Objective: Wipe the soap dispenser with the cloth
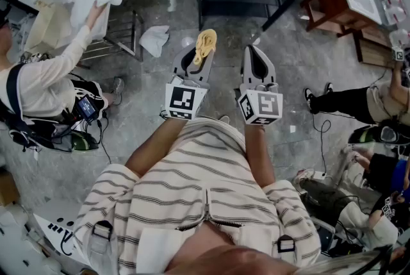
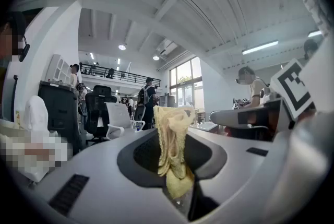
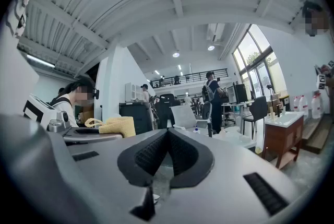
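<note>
The left gripper [image 1: 197, 57] is clenched on the yellow cloth [image 2: 171, 137], which sticks out beyond its jaws. The right gripper [image 3: 168, 137], just beside it, is closed on nothing. No soap dispenser shows near either, so the wiping seems not yet begun.

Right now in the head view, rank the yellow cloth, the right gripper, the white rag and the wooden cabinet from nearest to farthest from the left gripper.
1. The yellow cloth, pinched in the left gripper's tongs.
2. The right gripper, close beside it on the right.
3. The white rag, down on the floor, left.
4. The wooden cabinet, far upper right.
</note>
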A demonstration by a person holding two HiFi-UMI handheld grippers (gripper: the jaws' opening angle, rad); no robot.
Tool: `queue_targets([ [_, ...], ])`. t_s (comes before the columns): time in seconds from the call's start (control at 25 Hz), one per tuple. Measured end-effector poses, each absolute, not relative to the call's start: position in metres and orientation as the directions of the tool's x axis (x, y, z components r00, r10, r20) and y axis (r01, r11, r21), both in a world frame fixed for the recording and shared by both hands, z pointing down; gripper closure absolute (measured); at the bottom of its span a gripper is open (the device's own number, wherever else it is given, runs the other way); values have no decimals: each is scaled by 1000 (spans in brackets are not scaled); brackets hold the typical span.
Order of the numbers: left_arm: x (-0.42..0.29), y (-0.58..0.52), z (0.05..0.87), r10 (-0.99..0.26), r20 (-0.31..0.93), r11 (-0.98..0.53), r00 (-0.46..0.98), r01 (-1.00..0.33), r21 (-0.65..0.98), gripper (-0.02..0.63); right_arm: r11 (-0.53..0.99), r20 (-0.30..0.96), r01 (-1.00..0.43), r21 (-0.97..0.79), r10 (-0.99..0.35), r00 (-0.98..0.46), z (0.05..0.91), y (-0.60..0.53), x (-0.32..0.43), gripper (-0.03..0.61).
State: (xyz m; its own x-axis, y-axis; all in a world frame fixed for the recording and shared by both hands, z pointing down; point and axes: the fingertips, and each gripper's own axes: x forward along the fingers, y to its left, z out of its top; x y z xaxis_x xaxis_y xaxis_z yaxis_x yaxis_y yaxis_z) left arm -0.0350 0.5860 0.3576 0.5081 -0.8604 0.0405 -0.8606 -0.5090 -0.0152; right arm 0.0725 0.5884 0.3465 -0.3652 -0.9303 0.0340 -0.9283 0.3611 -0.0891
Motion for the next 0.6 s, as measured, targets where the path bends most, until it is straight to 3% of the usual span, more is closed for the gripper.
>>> queue_targets([
  [0.6,-69,581,358,-816,29,-577,577,-816,-12,520,300,12,-946,-119,-953,-304,342,582,35,578],
])
